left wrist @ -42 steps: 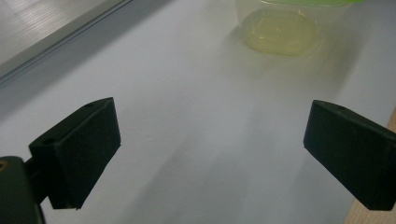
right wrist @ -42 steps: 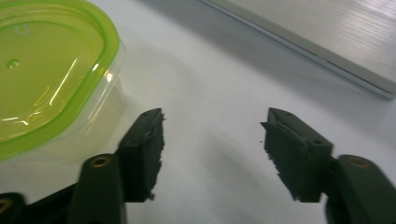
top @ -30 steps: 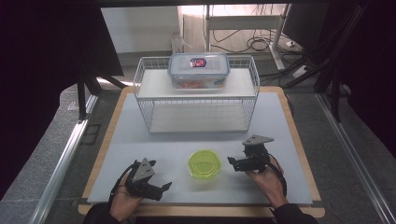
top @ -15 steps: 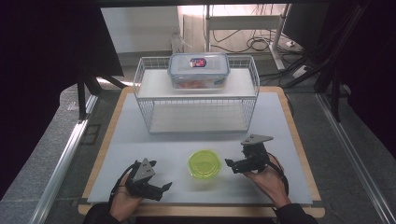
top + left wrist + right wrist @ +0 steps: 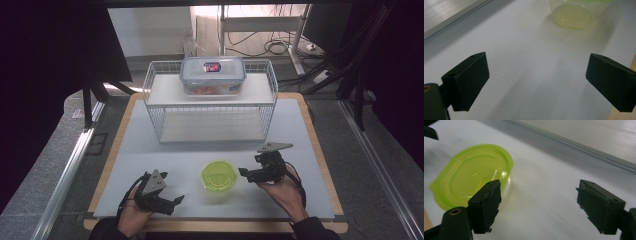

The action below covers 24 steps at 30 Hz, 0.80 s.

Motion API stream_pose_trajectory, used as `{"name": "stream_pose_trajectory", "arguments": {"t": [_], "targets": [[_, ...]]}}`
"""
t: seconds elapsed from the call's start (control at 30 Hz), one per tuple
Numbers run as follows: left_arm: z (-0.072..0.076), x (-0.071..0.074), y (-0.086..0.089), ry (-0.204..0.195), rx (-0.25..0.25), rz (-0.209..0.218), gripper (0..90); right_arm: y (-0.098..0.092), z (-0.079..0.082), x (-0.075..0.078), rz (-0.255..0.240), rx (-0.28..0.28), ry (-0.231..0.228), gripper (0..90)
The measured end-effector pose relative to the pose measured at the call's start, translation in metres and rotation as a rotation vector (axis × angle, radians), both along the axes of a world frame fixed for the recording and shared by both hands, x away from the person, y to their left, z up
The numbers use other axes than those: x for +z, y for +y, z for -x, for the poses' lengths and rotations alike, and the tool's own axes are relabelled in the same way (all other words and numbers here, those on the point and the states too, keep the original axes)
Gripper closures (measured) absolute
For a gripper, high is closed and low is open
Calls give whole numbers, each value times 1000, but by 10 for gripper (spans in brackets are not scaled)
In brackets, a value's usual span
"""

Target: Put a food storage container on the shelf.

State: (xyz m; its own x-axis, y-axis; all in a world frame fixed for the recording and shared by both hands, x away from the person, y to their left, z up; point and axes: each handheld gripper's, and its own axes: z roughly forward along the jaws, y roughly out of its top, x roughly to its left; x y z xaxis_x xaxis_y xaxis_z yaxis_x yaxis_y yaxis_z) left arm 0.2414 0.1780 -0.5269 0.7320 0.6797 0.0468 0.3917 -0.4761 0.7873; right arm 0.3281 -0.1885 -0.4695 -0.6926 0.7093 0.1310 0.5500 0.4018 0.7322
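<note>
While the green container sits on the table, the right gripper beside it, jaws just closing, grasps nothing; the left gripper is released.

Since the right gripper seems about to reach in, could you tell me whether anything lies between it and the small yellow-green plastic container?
Nothing visible does. Bare white table top separates the open right gripper from the small yellow-green plastic container just beside it.

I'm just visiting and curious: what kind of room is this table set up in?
Probably a lab or workshop test bench. A white mat holds a wire rack, a food box and a green container; cables lie on the floor behind.
</note>
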Motion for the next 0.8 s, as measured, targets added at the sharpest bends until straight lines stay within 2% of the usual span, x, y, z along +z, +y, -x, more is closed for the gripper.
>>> {"name": "stream_pose_trajectory", "arguments": {"t": [0.1, 0.17, 0.27, 0.33, 0.37, 0.4, 0.6, 0.8], "targets": [[0, 0, 0, 0, 0, 0, 47, 3, 2, 4, -30, 10, -7, 254], [0, 0, 0, -1, 0, 0, 47, 5, 2, 6, -61, 17, -17, 310], [0, 0, 0, -1, 0, -1, 47, 7, 1, 6, -86, 26, -7, 353], [0, 0, 0, 0, 0, 0, 47, 10, 1, 4, -107, 33, 23, 410], [0, 0, 0, 0, 0, 0, 47, 13, -1, 2, -124, 36, 58, 441], [0, 0, 0, -1, -1, 0, 47, 15, -2, 1, -126, 41, 73, 459], [0, 0, 0, -4, -3, -4, 48, 20, -7, -9, -131, 52, 121, 526], [0, 0, -1, -4, -7, -7, 48, 20, -15, -21, -205, 54, 227, 594]]}}
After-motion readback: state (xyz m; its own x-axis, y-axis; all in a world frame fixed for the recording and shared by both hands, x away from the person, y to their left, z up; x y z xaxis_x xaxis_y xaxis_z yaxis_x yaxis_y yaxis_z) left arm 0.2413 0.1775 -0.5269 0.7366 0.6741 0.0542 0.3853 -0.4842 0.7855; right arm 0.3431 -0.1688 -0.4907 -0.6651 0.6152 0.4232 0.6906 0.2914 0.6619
